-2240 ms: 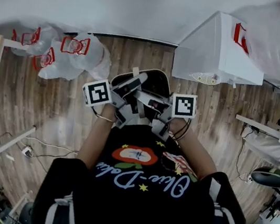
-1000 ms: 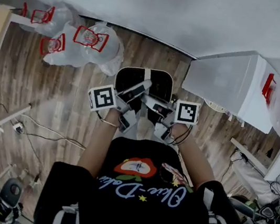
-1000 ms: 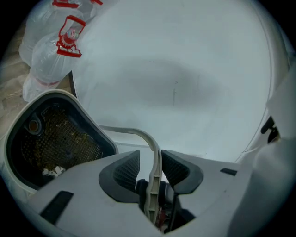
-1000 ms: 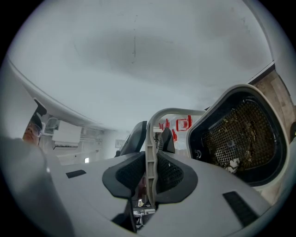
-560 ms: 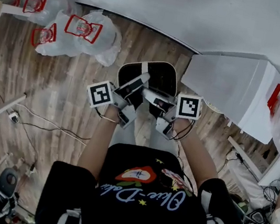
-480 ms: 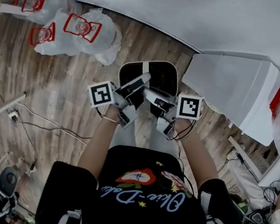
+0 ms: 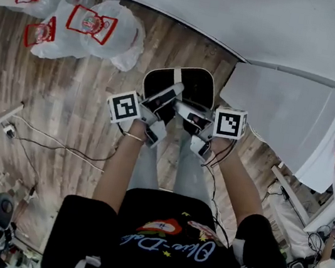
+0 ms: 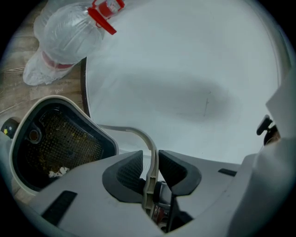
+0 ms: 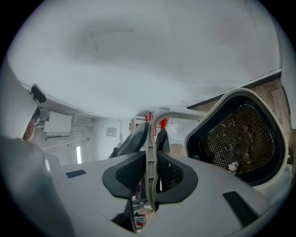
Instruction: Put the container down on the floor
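Note:
The container [image 7: 179,82] is a cream-rimmed bin with a black inside and a mesh screen, hanging over the wooden floor in front of the person's legs. Its thin cream handle [image 8: 149,147] runs between the pads of my left gripper [image 8: 150,169], whose jaws have just been closing and now press on it. My right gripper [image 9: 151,173] is shut on the same handle [image 9: 150,152] from the other side. In the head view the left gripper [image 7: 169,95] and right gripper [image 7: 183,108] meet at the bin's near edge. The bin's open mouth [image 8: 60,143] [image 9: 240,134] shows crumbs of debris.
Clear plastic bags with red handles [image 7: 90,28] [image 8: 64,41] lie on the floor at the far left. A white cabinet [image 7: 284,118] stands close on the right. Cables [image 7: 38,143] trail across the floor at the left. A white wall rises just beyond the bin.
Both grippers and the container have sunk toward the floor together. The person has bent forward, and the bags and the cabinet have shifted in the head view.

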Tool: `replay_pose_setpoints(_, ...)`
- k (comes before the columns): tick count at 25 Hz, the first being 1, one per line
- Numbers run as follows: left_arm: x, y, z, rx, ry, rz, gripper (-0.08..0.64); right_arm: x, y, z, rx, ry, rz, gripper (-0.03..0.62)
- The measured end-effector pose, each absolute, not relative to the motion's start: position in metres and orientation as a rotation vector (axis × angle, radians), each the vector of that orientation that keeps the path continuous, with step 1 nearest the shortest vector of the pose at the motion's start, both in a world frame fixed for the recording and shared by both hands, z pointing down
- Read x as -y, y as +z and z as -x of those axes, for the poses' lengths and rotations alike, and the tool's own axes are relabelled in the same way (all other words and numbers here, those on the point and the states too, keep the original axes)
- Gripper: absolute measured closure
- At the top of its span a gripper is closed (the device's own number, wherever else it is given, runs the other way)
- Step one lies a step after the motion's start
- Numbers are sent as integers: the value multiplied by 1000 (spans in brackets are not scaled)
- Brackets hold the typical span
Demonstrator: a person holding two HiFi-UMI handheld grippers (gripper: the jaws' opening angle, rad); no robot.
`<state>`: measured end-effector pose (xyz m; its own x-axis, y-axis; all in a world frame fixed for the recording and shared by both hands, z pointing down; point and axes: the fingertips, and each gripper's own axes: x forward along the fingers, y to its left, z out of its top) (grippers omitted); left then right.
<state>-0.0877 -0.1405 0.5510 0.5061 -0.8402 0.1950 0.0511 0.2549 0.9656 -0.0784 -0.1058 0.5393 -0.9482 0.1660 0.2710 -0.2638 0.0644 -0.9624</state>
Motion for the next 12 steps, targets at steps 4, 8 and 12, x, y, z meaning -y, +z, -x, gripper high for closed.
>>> replay_pose_setpoints(4,142,566,87,842,-708,-1163,497,105,559,76,2019,1924,-77,520)
replay_pose_setpoints(8,138,559,83,793,-828,-1182,497,101,551,73,2092,1932,-36,520)
replay_pose_setpoints(12,140,574,84,827,-766,-1206,499,100,571,73,2055,1896,-56,520)
